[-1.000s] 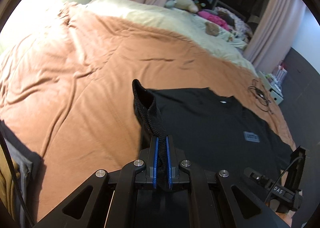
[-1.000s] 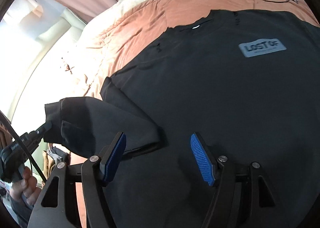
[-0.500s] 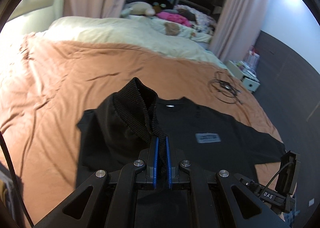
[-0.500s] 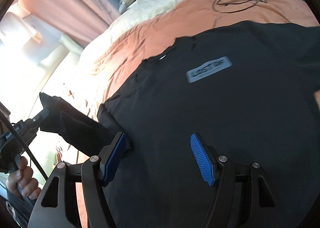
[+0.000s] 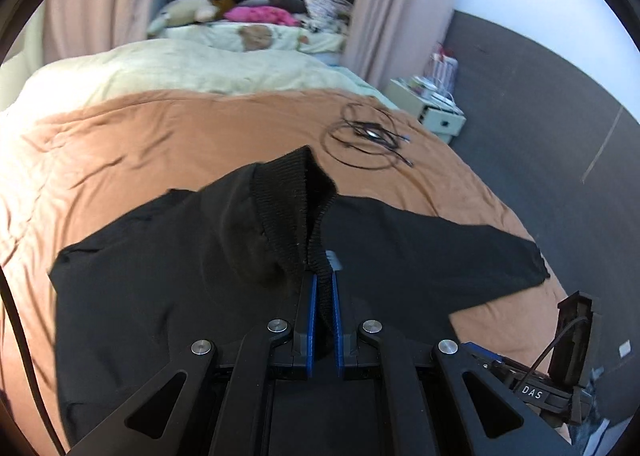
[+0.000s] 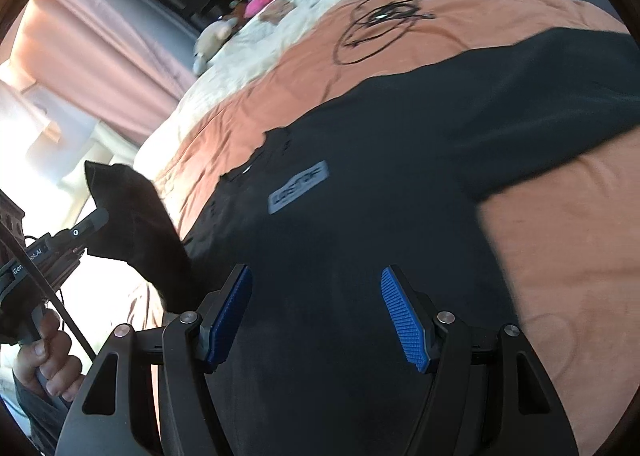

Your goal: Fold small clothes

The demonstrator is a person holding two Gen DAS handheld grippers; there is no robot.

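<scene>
A black sweatshirt (image 6: 360, 184) with a grey chest label (image 6: 298, 187) lies spread on an orange bed cover (image 6: 560, 256). My left gripper (image 5: 323, 284) is shut on the ribbed cuff (image 5: 292, 212) of one sleeve, held up over the shirt's body (image 5: 140, 296). The other sleeve (image 5: 460, 256) lies stretched out to the right. In the right wrist view the left gripper (image 6: 100, 218) shows at the left edge with the lifted sleeve (image 6: 136, 224) in it. My right gripper (image 6: 316, 308) hovers open above the shirt's lower body, nothing between its blue pads (image 6: 400, 316).
A coil of black cable (image 5: 368, 140) lies on the orange cover beyond the shirt. A cream duvet (image 5: 180, 68), soft toys and pink fabric (image 5: 260, 14) sit at the far end. A white bedside cabinet (image 5: 432, 112) stands right of the bed. A hand (image 6: 48, 356) grips the left handle.
The left gripper has carried the sleeve cuff rightward across the shirt, so the sleeve now drapes over the body. The right gripper has also shifted right over the shirt, still open.
</scene>
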